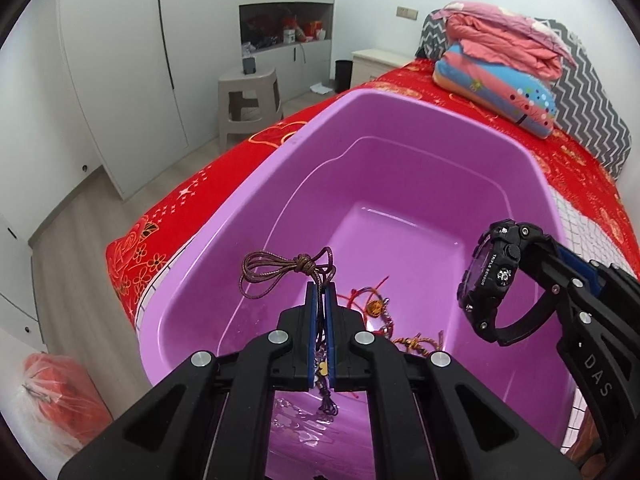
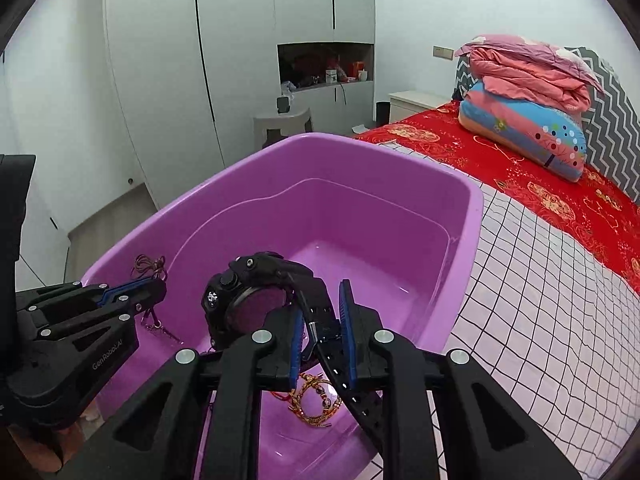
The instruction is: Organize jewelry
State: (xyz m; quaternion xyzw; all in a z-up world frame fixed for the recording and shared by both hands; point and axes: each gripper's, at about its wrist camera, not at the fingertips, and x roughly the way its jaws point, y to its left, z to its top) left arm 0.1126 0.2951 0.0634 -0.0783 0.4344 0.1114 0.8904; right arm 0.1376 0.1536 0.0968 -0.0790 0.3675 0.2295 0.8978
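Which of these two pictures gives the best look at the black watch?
The left wrist view: the black watch appears side-on, unobstructed, its case lettering readable, held over the purple tub. In the right wrist view the right gripper hides part of its strap, though its face shows.

Lighting is bright, even and diffuse in both wrist views; its source is not in frame. Shadows are soft and faint. Pale glare streaks mark the floor of the purple tub (image 1: 400, 184). Focus is sharp centrally. Strong fisheye distortion bends the wardrobe (image 2: 240, 60) doors, and dark vignetting closes each corner. No motion blur is evident.
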